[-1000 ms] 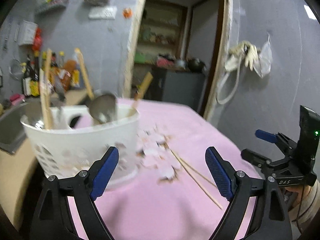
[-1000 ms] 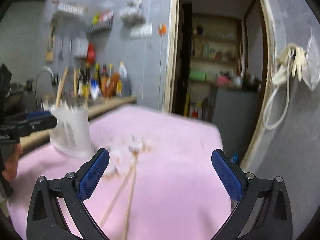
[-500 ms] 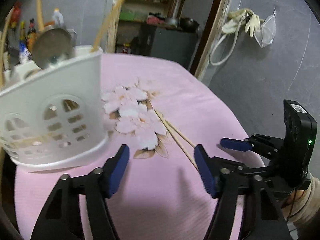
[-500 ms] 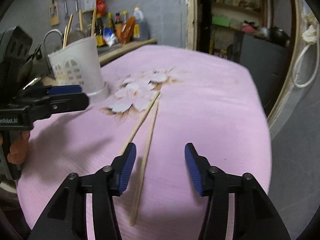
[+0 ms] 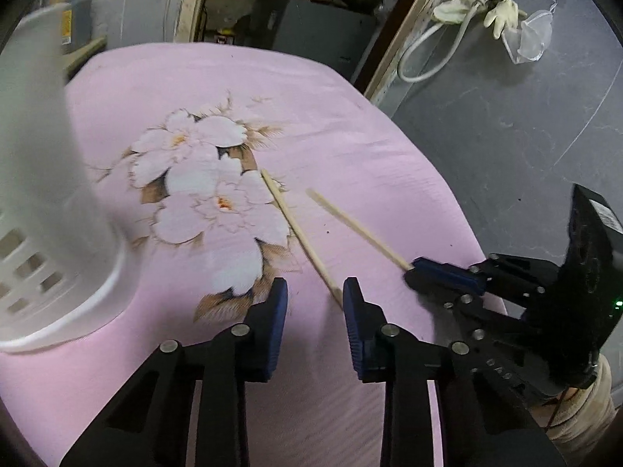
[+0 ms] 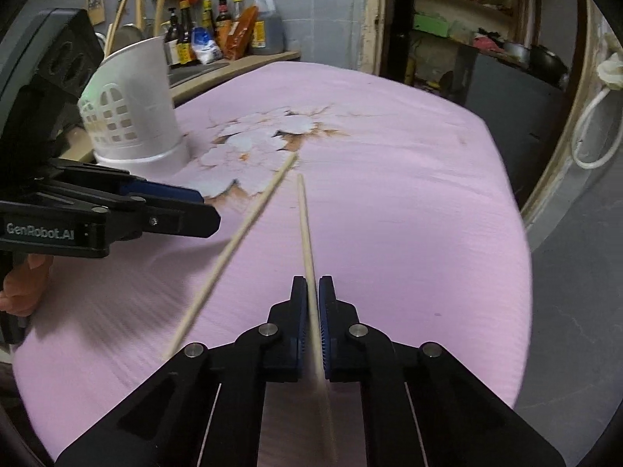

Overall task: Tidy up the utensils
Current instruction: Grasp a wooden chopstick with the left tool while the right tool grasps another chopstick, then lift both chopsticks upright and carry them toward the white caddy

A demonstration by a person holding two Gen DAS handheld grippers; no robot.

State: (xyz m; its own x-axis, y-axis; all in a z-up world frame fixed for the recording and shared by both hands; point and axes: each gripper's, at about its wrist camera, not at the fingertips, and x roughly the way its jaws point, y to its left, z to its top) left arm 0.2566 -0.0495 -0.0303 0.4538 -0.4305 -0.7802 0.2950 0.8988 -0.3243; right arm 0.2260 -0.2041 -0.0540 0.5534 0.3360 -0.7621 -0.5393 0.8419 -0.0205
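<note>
Two wooden chopsticks lie on the pink flowered cloth (image 5: 350,148). My right gripper (image 6: 310,290) is shut on the right chopstick (image 6: 305,218), which runs forward between its pads; the same gripper shows in the left wrist view (image 5: 444,274) holding that chopstick (image 5: 356,222). My left gripper (image 5: 314,292) is partly open, its right pad beside the near end of the other chopstick (image 5: 300,233), which also shows in the right wrist view (image 6: 241,233). A white utensil basket (image 6: 132,113) with utensil handles stands at the left.
The table edge drops off at the right toward a grey wall and a doorway (image 6: 467,39). Sauce bottles (image 6: 218,27) stand on a counter behind the basket. A hose and gloves (image 5: 479,4) hang on the wall.
Both grippers have dropped toward the cloth and closed in. The right gripper has shut on the right chopstick. The left gripper has narrowed around the near end of the other one.
</note>
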